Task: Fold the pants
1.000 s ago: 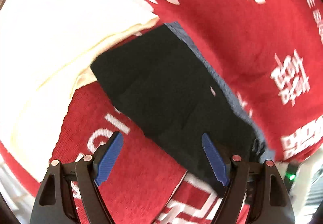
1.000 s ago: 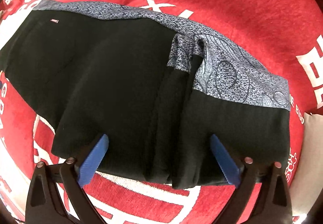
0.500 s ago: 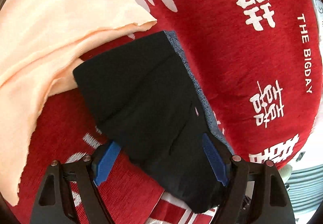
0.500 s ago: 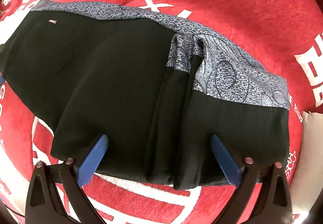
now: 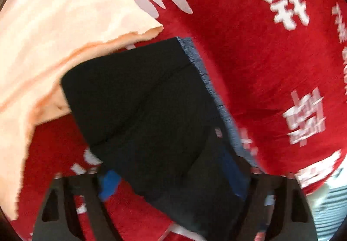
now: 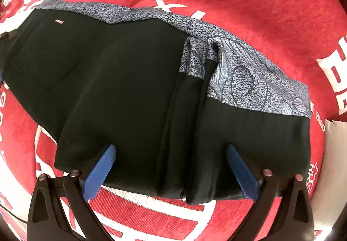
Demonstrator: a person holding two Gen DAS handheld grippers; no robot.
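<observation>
Jaws spread wide, the right gripper (image 6: pixel 171 172) hovers low over the near edge of the folded black pants (image 6: pixel 134 93) at frame centre; the left gripper (image 5: pixel 173 178), also open, straddles the pants' (image 5: pixel 141 110) lower corner on the red cloth (image 5: pixel 260 56).

the black pants (image 6: pixel 134 93) filled most of the red cloth (image 6: pixel 249 2) ahead of the right gripper (image 6: pixel 171 173), leaving bare cloth beyond the patterned waistband (image 6: pixel 249 80). on the left view, a peach fabric (image 5: pixel 54 50) crowded the pants' far corner, touching it.
</observation>
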